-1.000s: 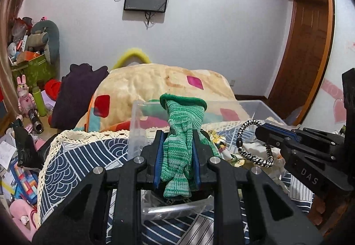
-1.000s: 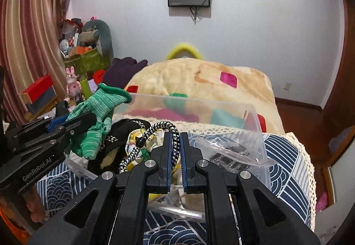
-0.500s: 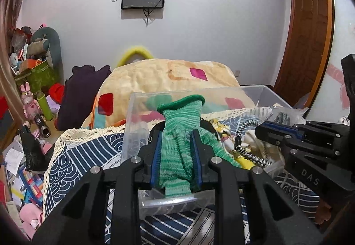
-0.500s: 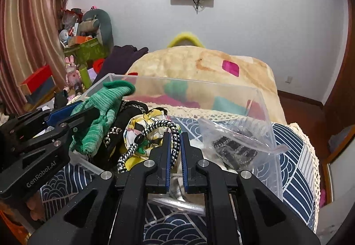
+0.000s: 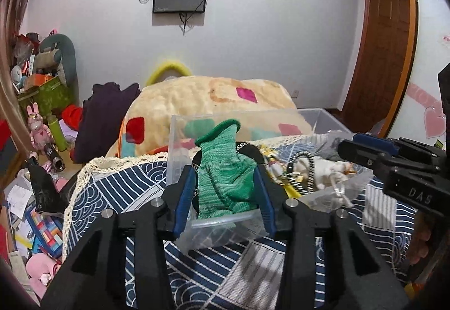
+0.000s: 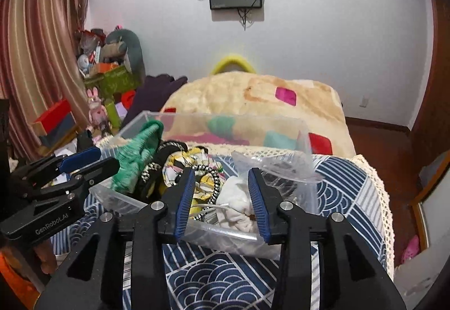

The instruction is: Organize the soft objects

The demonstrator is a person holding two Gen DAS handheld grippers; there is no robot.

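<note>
Both grippers are spread now: a second ago the left gripper point(image 5: 223, 197) was clamped on the green glove point(image 5: 225, 169) and the right gripper point(image 6: 222, 200) on the braided cord point(image 6: 208, 183). The glove is draped over the near wall of the clear bin point(image 6: 303, 138), slack between the parted left jaws; the cord is lying inside among the other soft items. Both releases are judged complete, so the grippers can be drawn back for the next items.
</note>
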